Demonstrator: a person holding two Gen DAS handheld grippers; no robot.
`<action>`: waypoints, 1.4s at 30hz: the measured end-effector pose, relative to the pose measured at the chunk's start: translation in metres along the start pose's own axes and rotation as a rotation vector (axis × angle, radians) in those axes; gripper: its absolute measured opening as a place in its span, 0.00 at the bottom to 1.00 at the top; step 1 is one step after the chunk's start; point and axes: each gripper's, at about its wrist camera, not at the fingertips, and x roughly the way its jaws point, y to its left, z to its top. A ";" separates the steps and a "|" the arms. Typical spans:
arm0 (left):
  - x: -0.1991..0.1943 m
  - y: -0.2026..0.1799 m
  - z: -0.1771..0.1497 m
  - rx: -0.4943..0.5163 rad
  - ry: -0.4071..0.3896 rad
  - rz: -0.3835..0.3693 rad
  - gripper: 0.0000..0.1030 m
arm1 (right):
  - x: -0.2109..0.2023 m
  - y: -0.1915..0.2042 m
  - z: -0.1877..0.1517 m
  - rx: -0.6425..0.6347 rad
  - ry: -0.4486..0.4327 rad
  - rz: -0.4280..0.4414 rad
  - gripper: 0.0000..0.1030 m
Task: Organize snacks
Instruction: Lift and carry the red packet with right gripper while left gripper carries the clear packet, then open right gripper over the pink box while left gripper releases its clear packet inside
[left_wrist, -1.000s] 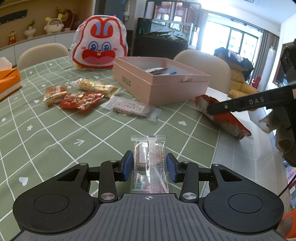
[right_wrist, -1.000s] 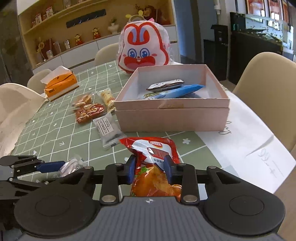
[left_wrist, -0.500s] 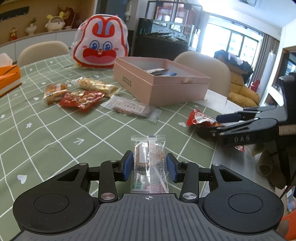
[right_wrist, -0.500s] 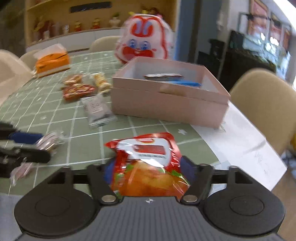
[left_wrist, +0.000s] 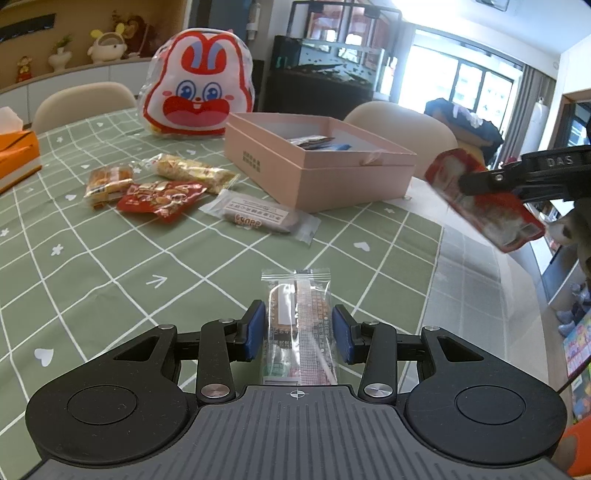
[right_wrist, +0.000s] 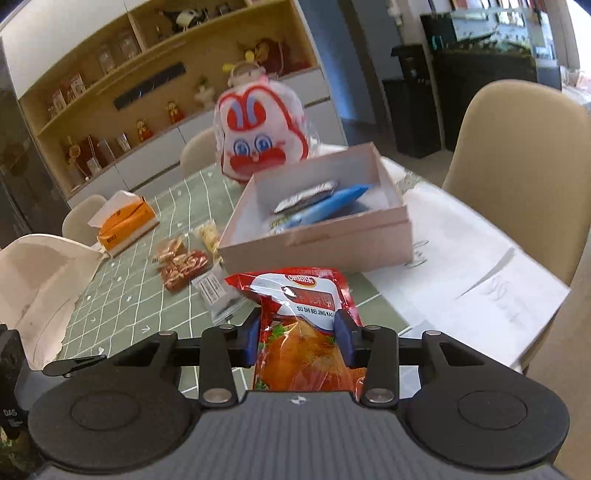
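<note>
Red foil marks the snack packet (right_wrist: 303, 332) pinched in the right tool (right_wrist: 300, 338), whose jaws are closing on its sides; seen from the left wrist, the packet (left_wrist: 484, 201) hangs in the air off the table's right edge, clear of the cloth and just short of the pink box (left_wrist: 317, 162). Lifting it free presumably lets it pass over the box wall rather than push against it.

Left tool (left_wrist: 298, 334): its blue pads (left_wrist: 255, 334) sit against the sides of a clear-wrapped bar (left_wrist: 297, 325), pinching it low over the green checked cloth near the table's near edge — held ready, it seems, as the next item.

Pink box: open-topped, toward the table's far right; a dark packet (right_wrist: 306, 195) and a blue packet (right_wrist: 332, 205) already lie inside, so it reads as the collecting place.

Loose snacks to the left of the box: a pale wrapped bar (left_wrist: 258, 216), a red bag (left_wrist: 160, 195), a yellow packet (left_wrist: 192, 171) and a small orange one (left_wrist: 109, 181) — unsorted as yet. A rabbit-face bag (left_wrist: 199, 99) stands behind, near the far edge.
</note>
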 end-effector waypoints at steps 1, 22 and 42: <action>0.000 -0.001 0.000 0.006 0.003 -0.002 0.42 | -0.004 0.003 -0.001 -0.019 -0.008 -0.018 0.39; 0.027 -0.018 0.191 -0.118 -0.294 -0.089 0.41 | -0.025 0.030 0.129 -0.287 -0.249 -0.046 0.40; 0.117 0.097 0.165 -0.371 -0.031 -0.005 0.44 | 0.196 0.007 0.161 -0.072 0.121 -0.075 0.58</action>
